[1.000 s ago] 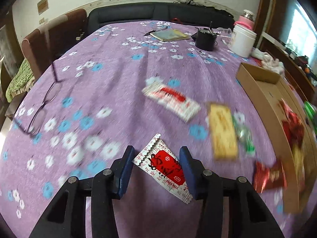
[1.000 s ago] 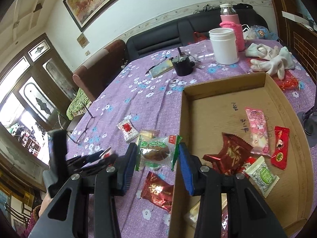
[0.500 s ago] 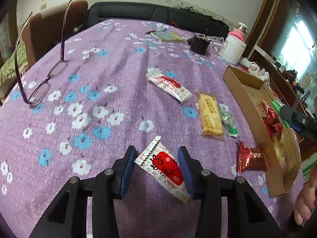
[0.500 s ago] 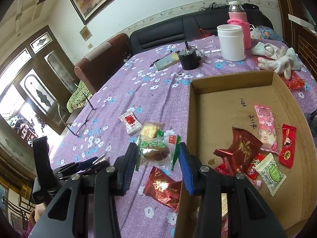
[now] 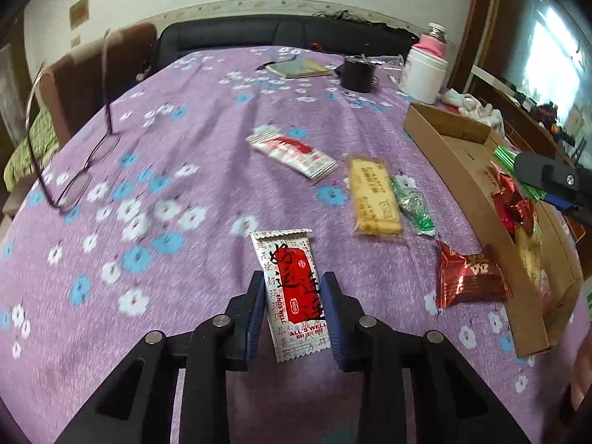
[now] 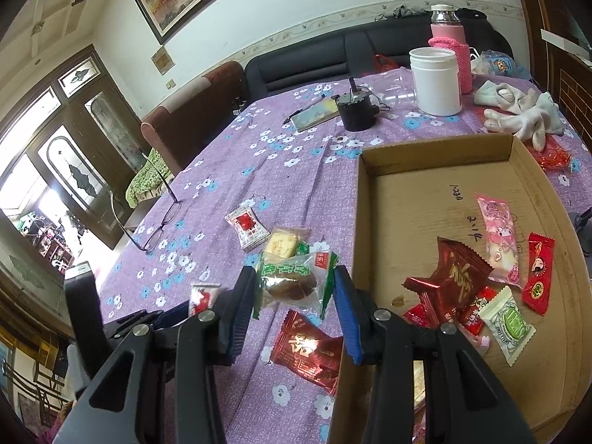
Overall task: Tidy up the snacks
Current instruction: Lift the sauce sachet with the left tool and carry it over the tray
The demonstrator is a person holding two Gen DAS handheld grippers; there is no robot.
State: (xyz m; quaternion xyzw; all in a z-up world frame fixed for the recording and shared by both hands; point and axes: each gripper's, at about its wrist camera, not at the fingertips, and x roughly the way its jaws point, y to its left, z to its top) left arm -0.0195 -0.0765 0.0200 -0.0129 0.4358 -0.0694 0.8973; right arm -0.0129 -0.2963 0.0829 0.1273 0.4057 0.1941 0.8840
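My left gripper (image 5: 293, 309) is shut on a white and red snack packet (image 5: 292, 292), held above the purple floral tablecloth. My right gripper (image 6: 295, 305) is shut on a clear green-edged packet with a brown cake (image 6: 292, 281), held above the table just left of the cardboard box (image 6: 373, 170). The box holds several wrapped snacks, among them a dark red pack (image 6: 453, 277) and a pink one (image 6: 499, 236). On the cloth lie a white and red packet (image 5: 292, 150), a yellow biscuit pack (image 5: 373, 194), a green candy (image 5: 410, 201) and a red foil pack (image 5: 468, 277).
Eyeglasses (image 5: 70, 170) lie at the left of the table. A black cup (image 6: 357, 109), a notebook with a pen (image 6: 314, 114), a white jar (image 6: 436, 81), a pink bottle (image 6: 449, 37) and white gloves (image 6: 518, 111) stand at the far end.
My left gripper has closed in on the white and red packet, which now stands straighter between the fingers. My right gripper still holds the cake packet and has shifted slightly.
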